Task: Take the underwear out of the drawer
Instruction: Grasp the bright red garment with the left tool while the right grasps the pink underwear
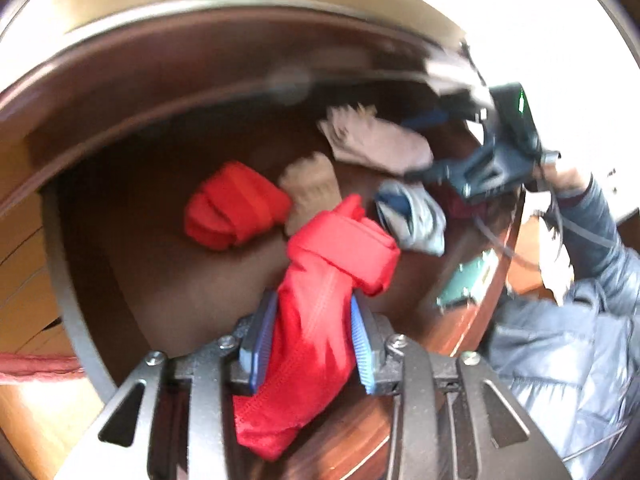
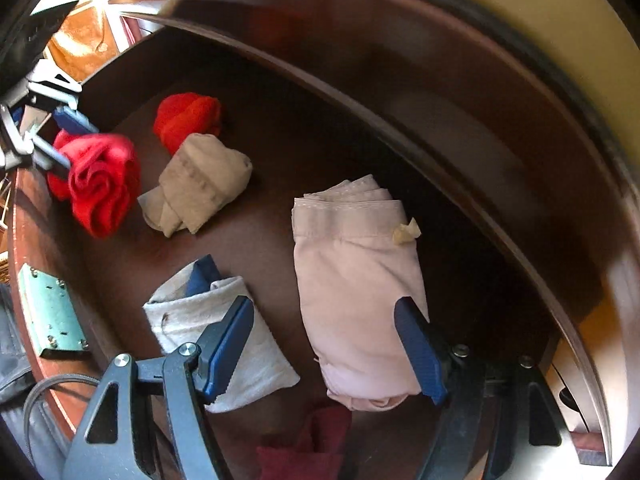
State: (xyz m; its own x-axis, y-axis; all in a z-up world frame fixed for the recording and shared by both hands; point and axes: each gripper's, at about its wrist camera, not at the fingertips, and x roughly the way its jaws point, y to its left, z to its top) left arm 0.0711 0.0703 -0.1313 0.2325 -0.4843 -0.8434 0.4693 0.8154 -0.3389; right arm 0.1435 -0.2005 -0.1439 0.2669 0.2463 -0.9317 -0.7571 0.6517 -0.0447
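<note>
Left gripper (image 1: 312, 336) is clamped on a rolled red fabric underwear bundle (image 1: 332, 264) above the brown wooden drawer (image 2: 360, 92). Right gripper (image 2: 332, 344), jaws wide and empty, straddles the folded pale-pink underwear (image 2: 356, 280), whose long axis runs away between the pads.

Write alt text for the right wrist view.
The open right gripper hangs over a wooden drawer, jaws either side of a folded pale pink pair. At far left, the left gripper holds a rolled red pair.
</note>
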